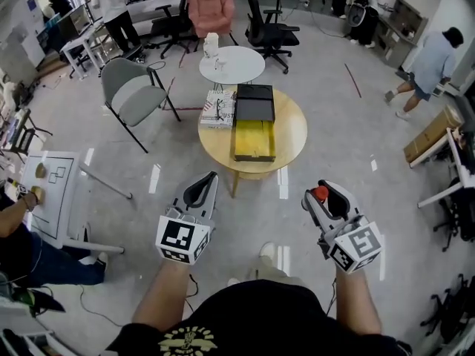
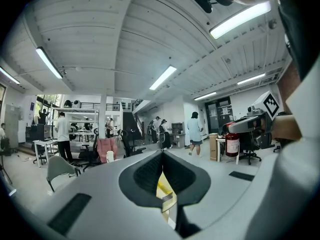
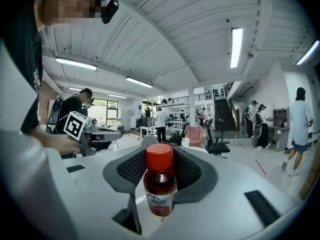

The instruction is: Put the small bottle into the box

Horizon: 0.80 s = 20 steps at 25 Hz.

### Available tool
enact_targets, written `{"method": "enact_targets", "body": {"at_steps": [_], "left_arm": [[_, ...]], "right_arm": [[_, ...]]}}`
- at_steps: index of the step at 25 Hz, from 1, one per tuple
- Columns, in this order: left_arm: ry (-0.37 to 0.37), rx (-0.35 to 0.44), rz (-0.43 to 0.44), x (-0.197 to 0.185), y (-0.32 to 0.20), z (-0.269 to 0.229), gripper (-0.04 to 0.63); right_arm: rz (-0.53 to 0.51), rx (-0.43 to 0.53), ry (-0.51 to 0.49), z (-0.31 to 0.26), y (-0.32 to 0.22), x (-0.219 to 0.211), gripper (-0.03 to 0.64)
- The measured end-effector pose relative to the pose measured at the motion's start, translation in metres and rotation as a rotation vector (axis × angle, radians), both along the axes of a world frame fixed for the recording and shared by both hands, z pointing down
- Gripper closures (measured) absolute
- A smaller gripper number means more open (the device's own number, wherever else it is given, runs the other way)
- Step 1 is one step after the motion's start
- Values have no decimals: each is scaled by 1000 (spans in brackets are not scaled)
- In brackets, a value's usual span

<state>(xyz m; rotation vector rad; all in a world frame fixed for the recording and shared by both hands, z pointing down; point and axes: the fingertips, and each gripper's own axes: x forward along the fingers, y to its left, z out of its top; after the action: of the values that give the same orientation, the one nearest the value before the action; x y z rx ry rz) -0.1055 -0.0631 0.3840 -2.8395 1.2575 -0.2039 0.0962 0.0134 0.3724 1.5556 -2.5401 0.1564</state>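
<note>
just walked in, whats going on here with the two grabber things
A person is holding a gripper in each hand. The right gripper is clamped on a small bottle with a red cap, held upright. The left gripper is shut and empty. The open yellow box sits on a round wooden table some way ahead, so the bottle is not yet in it.

Round wooden table (image 1: 293,136), white round table (image 1: 241,65) behind it — grey chair (image 1: 133,95) left, pink armchair (image 1: 211,10) beyond.
</note>
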Motion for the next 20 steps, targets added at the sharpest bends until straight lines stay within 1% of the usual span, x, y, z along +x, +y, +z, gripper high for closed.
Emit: {"method": "enact_targets", "body": {"at_steps": [6,13,20], "left_arm": [[6,-34,14,15,-25,14,578],[-11,-35,15,31,-54,5,578],[-27,-21,-18,52,-83,-9,578]], "right_arm": [[18,-28,-2,10,-21,15,449],[-5,-28,-18,4,-55,25,449],[-48,-14,-35,-5,-92,45,449]]}}
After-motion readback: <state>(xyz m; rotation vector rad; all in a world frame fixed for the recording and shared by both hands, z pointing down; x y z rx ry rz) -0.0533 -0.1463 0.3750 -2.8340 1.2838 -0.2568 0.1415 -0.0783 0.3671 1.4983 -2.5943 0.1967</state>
